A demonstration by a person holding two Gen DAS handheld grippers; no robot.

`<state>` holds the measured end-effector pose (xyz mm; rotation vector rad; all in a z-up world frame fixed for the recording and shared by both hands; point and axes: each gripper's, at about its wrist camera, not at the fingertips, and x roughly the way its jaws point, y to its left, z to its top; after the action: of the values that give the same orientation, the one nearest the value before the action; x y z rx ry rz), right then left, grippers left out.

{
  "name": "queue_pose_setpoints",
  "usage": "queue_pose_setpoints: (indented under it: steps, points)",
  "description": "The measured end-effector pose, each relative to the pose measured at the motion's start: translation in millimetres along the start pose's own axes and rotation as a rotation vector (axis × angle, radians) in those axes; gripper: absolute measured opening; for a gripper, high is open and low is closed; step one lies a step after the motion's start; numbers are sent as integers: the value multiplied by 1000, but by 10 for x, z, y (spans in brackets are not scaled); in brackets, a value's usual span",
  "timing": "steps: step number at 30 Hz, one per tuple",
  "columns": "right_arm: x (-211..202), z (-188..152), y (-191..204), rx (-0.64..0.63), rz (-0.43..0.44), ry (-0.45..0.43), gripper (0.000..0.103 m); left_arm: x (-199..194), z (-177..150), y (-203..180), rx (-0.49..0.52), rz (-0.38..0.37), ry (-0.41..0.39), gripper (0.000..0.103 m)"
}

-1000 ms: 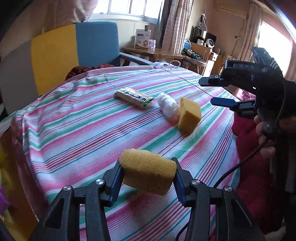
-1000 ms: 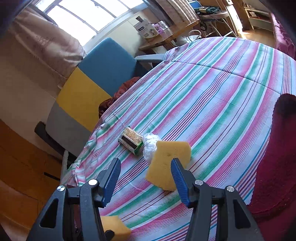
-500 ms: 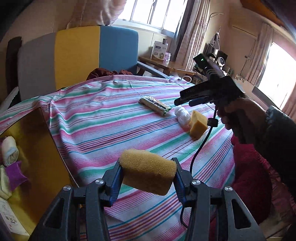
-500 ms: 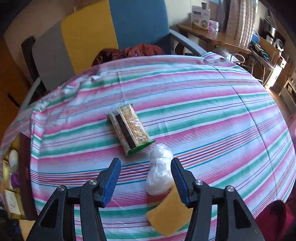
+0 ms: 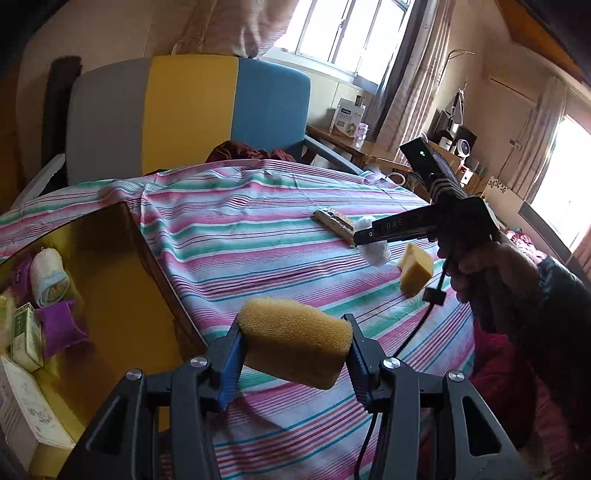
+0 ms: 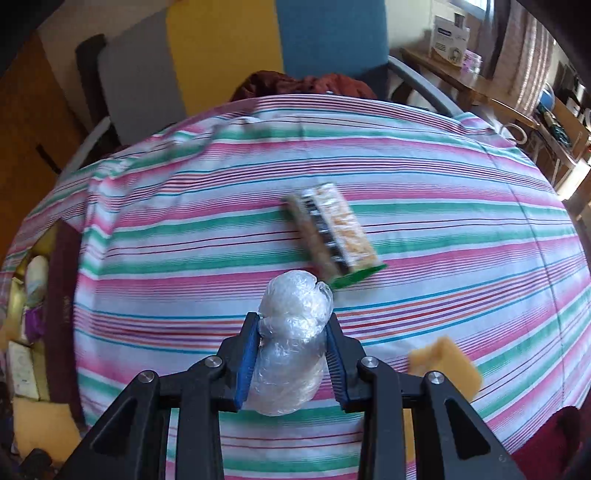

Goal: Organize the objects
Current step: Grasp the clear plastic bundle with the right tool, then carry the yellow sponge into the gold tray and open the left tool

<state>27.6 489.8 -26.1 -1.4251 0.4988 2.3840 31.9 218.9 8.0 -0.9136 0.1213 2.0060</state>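
Here, an orange sponge (image 5: 293, 347) is clamped in the left gripper (image 5: 293, 363) above the table edge, beside the yellow box (image 5: 122, 280); release there is judged next. A plastic-wrapped bundle (image 6: 291, 347) is pinched by the right gripper (image 6: 291, 363), its carry pending. Farther off, "DAS" is legible on the right tool.

Daylight came from the windows (image 5: 343, 33) behind the chair and from a second window (image 5: 565, 199) at the right; both were blown out to white. The room interior stayed warm and fairly dim, and the frame corners fell to black. Strong fisheye bending curved the striped cloth (image 5: 258, 236) into a dome. Left wrist view was sharp. Right wrist view showed motion blur: the snack packet (image 6: 332, 236) and yellow sponge (image 6: 447, 365) were smeared.
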Motion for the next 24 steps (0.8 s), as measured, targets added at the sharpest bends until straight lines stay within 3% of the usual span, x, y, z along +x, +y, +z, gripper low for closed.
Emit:
queue_pose_setpoints:
  steps: [4,8,10,17,24]
  points:
    - [109,-191,402,-73,91,8,34,-126,-33,136,-27,26,-9,50]
    - [248,-347,675,-140,89,29,34,-343,-58,337,-72,76,-35,50]
    - [318,-398,724,-170,68,49,34,-466,-58,494,-130,81,-54,50]
    - [325,-411,786,-193,52,39,34,-745,-44,1015,-225,216,-96,50]
    - [332,-415,807,-196,44,40,34,-598,318,1492,-302,230,-58,50]
